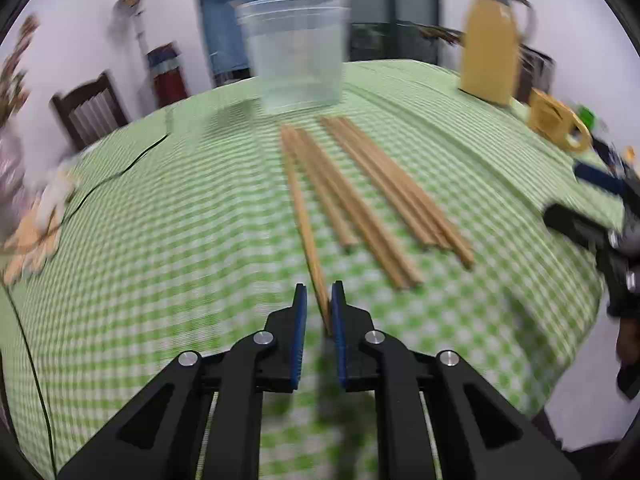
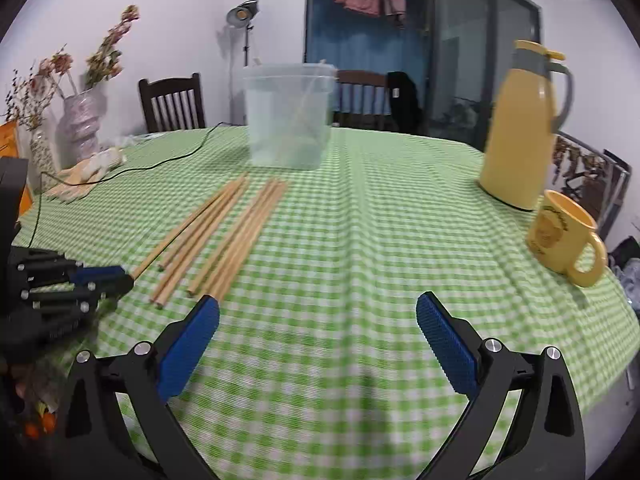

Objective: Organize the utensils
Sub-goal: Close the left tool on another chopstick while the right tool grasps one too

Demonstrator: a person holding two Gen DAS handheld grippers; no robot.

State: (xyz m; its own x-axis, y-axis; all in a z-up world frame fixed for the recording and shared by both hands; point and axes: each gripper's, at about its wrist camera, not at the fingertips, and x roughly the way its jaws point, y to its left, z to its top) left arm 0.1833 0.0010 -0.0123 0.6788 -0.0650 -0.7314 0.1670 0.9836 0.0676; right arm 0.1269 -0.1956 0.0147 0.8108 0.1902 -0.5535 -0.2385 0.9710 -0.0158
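item: wooden chopsticks [image 1: 360,196], loose rows on the green checked tablecloth [image 1: 180,240], before a clear plastic tub [image 1: 296,52]. light, stiff, smooth, likely to roll or pivot if pinched at one end. left gripper [image 1: 319,312] clamped on one stick's near tip; right gripper [image 2: 318,320] spread wide, empty.

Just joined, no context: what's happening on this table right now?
A person is sorting wooden chopsticks lying on the green checked tablecloth. The left hand-held gripper has its jaws nearly shut around the near end of one wooden chopstick. The right hand-held gripper hangs open and empty above the cloth. A clear plastic tub behind already holds a few sticks.
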